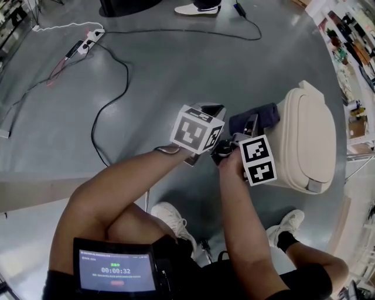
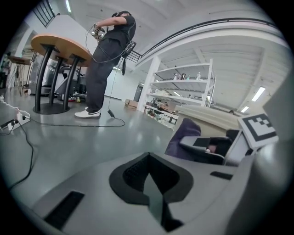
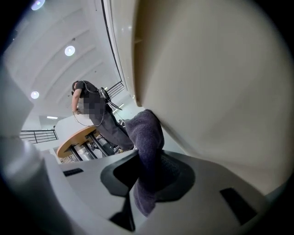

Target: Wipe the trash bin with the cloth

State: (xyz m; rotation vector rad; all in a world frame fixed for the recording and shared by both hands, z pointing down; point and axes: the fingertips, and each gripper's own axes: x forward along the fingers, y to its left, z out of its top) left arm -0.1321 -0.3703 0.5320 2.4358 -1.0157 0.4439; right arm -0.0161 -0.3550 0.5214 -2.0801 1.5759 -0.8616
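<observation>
A cream trash bin (image 1: 304, 137) with its lid down stands on the grey floor at the right of the head view. A dark purple cloth (image 1: 261, 117) is pressed against its left side, and my right gripper (image 1: 252, 125) is shut on it. In the right gripper view the cloth (image 3: 149, 147) hangs out between the jaws, touching the bin wall (image 3: 216, 92). My left gripper (image 1: 215, 110) hovers just left of the cloth, shut and empty (image 2: 149, 176). From the left gripper view the cloth (image 2: 181, 137) and the right gripper (image 2: 216, 149) are close on the right.
Black cables and a white power strip (image 1: 91, 40) lie on the floor at the far left. A person (image 2: 108, 59) stands by a round wooden table (image 2: 57, 46); their shoe (image 1: 198, 8) shows at the top. Shelving (image 2: 183, 92) lines the back. My feet (image 1: 173, 220) are below the grippers.
</observation>
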